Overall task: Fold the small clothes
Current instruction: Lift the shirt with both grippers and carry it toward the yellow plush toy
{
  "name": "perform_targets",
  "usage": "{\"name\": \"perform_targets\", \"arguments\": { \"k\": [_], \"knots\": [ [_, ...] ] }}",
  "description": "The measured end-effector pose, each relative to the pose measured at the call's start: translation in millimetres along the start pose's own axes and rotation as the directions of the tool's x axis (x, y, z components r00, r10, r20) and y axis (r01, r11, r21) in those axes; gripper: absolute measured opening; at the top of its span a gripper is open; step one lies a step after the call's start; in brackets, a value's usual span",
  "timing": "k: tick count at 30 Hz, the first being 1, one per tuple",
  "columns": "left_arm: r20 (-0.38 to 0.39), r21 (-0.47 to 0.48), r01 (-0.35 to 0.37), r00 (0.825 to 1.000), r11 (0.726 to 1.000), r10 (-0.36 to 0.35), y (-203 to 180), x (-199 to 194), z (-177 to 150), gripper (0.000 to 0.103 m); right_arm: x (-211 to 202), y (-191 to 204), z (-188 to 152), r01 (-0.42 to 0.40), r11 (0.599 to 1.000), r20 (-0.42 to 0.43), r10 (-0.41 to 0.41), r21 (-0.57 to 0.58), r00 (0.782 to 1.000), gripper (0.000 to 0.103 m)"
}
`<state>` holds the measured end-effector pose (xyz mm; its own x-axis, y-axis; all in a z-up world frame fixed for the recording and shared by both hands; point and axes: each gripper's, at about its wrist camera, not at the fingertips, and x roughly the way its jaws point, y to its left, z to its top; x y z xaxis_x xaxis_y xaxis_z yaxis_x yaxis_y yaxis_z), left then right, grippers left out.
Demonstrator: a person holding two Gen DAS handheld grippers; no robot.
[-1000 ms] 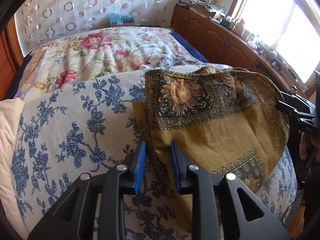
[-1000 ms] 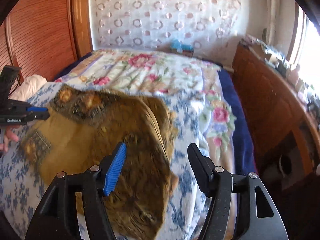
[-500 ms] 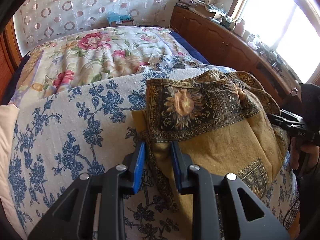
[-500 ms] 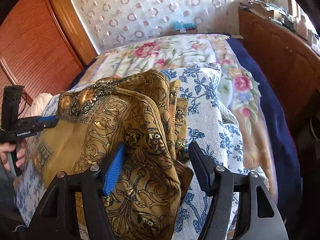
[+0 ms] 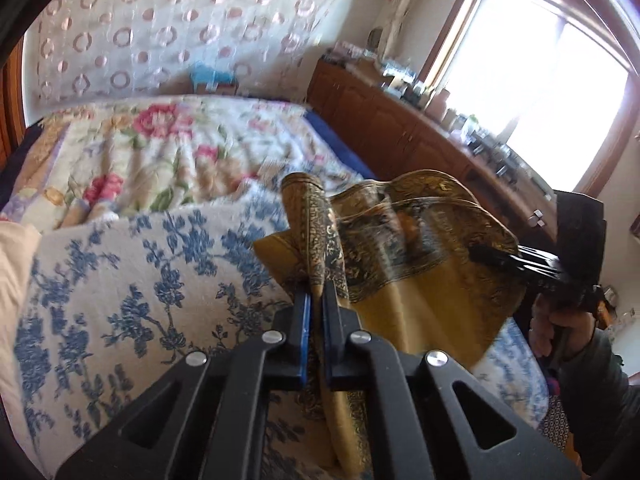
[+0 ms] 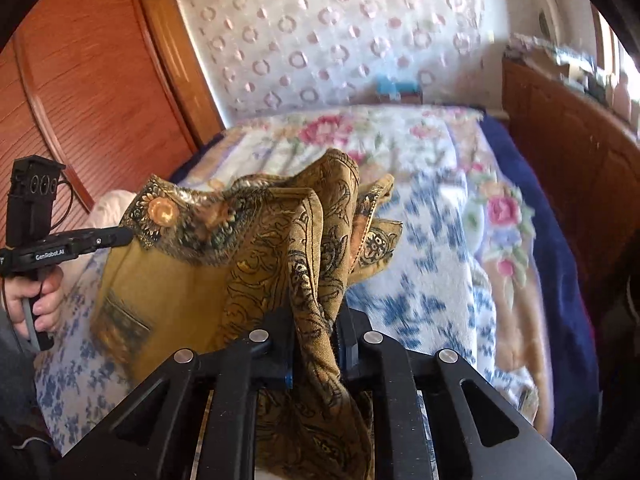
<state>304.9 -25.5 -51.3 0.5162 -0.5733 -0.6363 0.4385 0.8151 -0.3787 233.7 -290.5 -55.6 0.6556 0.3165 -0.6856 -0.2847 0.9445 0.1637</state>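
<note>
A mustard-yellow patterned cloth (image 5: 424, 280) with a dark ornate border hangs lifted between both grippers over the bed. My left gripper (image 5: 316, 300) is shut on one bunched edge of it. My right gripper (image 6: 316, 332) is shut on the opposite bunched edge (image 6: 316, 280). In the left wrist view the right gripper (image 5: 492, 258) pinches the cloth at the right. In the right wrist view the left gripper (image 6: 120, 236) holds the cloth's bordered corner at the left.
The bed has a blue-and-white floral cover (image 5: 120, 300) in front and a pink floral quilt (image 5: 160, 148) behind. Wooden cabinets (image 5: 400, 128) with clutter on top run along the right under a bright window. A wooden wardrobe (image 6: 80, 92) stands at the left.
Both grippers have closed on the cloth's edges and lifted it off the bed. The cloth, which lay draped on the cover, now hangs bunched between them.
</note>
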Motion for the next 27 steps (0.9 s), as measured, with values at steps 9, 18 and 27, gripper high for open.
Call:
{"name": "perform_targets", "arguments": {
  "k": [9,18,27],
  "knots": [
    [0.185,-0.034,-0.068,0.980,0.997,0.073,19,-108,-11,0.002,-7,88,53,-0.080,0.981,0.099,0.098,-0.178,0.990,0.011],
    [0.300,-0.190,-0.243,0.908,0.951,0.292,102,-218,-56,0.002,61,213,125,-0.185,0.906,0.078,0.231,-0.382,0.970,0.010],
    [0.261,-0.389,-0.386,0.824,0.836,0.503,178,-250,-126,0.002,171,366,155,-0.266,0.781,-0.072,0.274,-0.566,0.959,0.010]
  ]
}}
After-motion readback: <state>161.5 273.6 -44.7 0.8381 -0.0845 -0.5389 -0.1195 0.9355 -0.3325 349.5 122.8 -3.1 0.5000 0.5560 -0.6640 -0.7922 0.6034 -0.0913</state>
